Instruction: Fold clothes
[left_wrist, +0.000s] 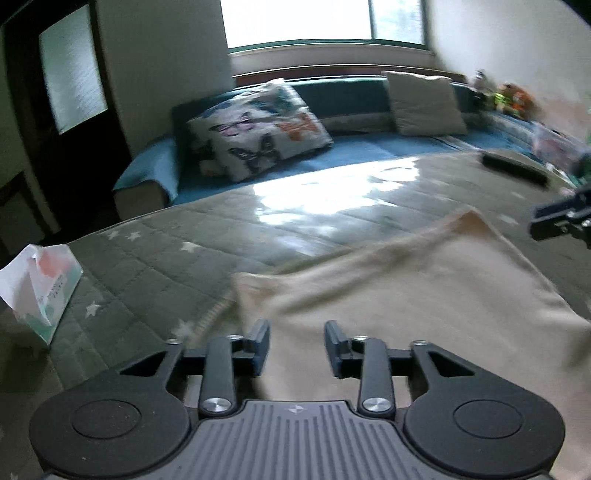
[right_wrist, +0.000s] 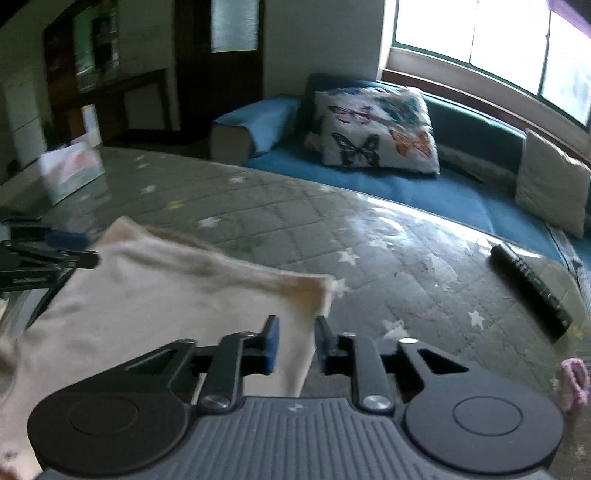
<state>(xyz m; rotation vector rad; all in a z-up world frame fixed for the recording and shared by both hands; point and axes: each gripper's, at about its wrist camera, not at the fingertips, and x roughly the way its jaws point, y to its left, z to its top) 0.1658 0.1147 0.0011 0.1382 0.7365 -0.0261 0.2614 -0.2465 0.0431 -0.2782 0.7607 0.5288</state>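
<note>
Lying across the quilted table (left_wrist: 177, 236), the beige cloth (left_wrist: 406, 280) spreads ahead of and beneath both claws. The left claw (left_wrist: 297, 349) has its jaws spread apart over the cloth's near edge, gripping nothing. The right claw (right_wrist: 295, 343) is also parted, with the cloth's right corner hanging between its fingers but not pinched. Far to the left of the left claw stands a tissue pack (left_wrist: 40, 284), a white tissue sticking out of its top. Ahead and right of the right claw lies a black remote (right_wrist: 528, 286). Beyond the table, a butterfly cushion (right_wrist: 373, 129) rests on a blue sofa (right_wrist: 424, 188).
</note>
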